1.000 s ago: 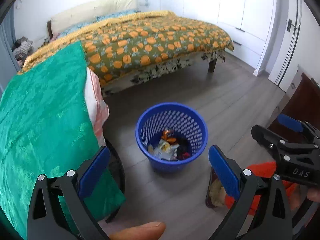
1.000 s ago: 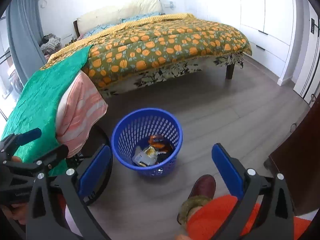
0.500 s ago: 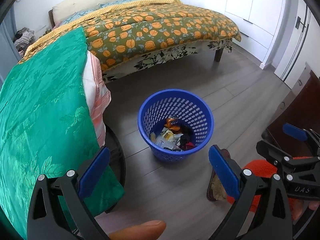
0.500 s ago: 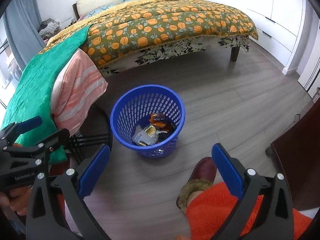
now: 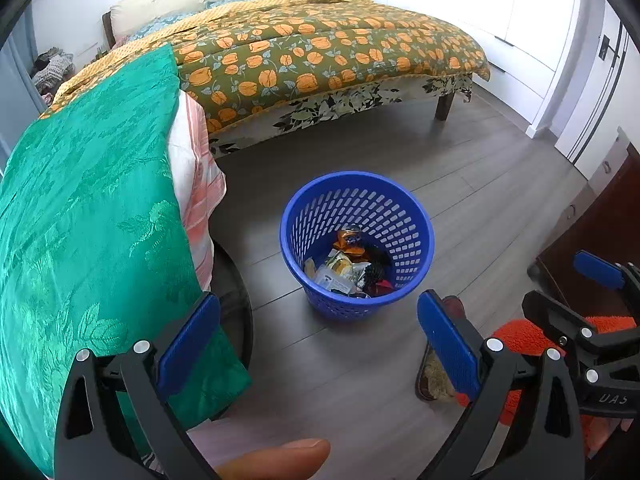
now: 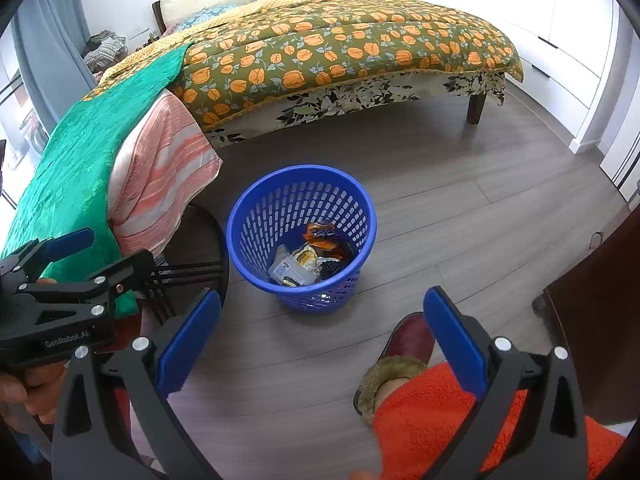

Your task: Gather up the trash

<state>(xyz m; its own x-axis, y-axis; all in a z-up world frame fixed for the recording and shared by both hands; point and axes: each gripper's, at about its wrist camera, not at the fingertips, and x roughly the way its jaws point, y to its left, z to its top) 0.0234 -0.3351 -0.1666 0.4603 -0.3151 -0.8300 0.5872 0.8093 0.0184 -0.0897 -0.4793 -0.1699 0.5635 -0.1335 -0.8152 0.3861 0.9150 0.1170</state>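
Note:
A blue perforated trash basket [image 5: 416, 216] stands on the grey wood floor; it also shows in the right wrist view [image 6: 240, 240]. Several wrappers and packets [image 5: 348, 266] lie in its bottom, also seen from the right [image 6: 312, 258]. My left gripper [image 5: 318, 344] is open and empty, held above the floor in front of the basket. My right gripper [image 6: 322, 340] is open and empty, also in front of the basket. The right gripper shows at the right edge of the left wrist view [image 5: 592, 320]; the left gripper shows at the left edge of the right wrist view [image 6: 56, 292].
A bed with an orange-flowered cover [image 5: 320, 48] stands behind the basket. A green cloth [image 5: 80, 200] over a pink striped sheet [image 6: 164, 184] hangs at the left above a black round frame [image 6: 208, 248]. A dark cabinet [image 5: 600, 232] is at right. A slippered foot [image 6: 408, 344] stands near.
Both grippers have tilted down and drawn a little closer, so the basket sits higher and larger in both views. Both stay open and empty.

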